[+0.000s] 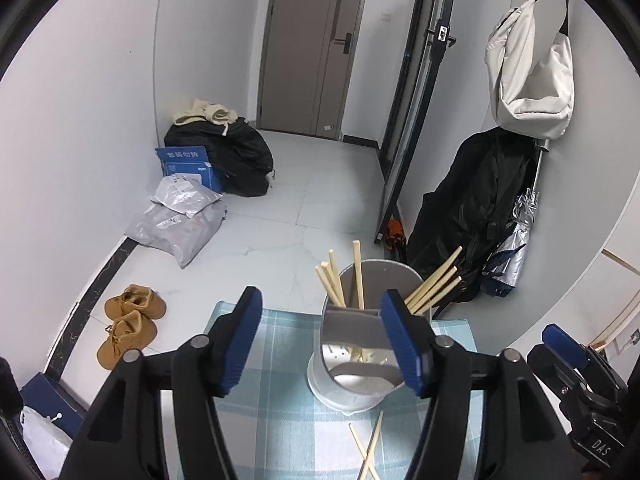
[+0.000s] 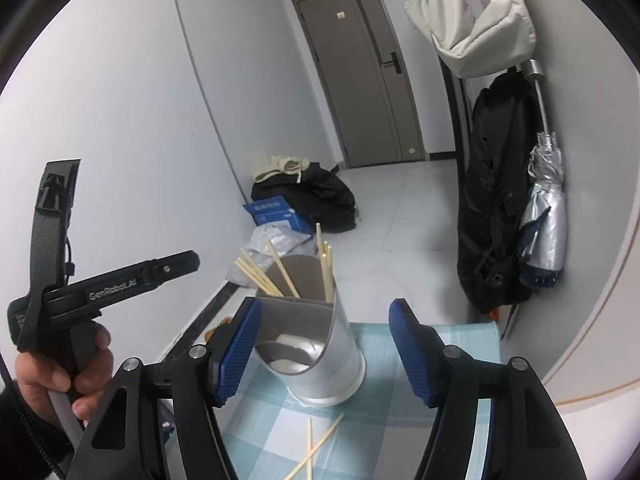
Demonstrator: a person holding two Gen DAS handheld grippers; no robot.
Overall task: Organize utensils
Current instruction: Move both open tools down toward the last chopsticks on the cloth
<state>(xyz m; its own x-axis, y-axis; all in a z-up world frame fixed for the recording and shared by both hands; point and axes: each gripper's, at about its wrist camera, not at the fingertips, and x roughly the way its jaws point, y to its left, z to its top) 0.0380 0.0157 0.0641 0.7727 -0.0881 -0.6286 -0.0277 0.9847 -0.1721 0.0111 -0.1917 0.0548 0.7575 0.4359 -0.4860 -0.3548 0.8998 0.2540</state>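
Bamboo chopsticks [image 2: 310, 446], thin, pale, light and stiff, lie crossed on your teal checked cloth [image 2: 376, 400] before the grey metal holder [image 2: 320, 356]; both grippers [image 1: 320, 344] [image 2: 326, 354] gape empty, so pinch mid-shaft.

Cool even light, fisheye-warped edges

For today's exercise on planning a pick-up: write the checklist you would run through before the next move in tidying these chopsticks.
1. Left claw open and empty: ok.
2. Right claw open and empty: ok.
3. Holder upright on the checked cloth: ok.
4. Loose chopsticks lying on the cloth in front of the holder, nothing covering them: ok.
5. Loose chopsticks lying apart for a single pick: not ok, they cross.
6. Room left in the holder's back compartment: cannot tell.
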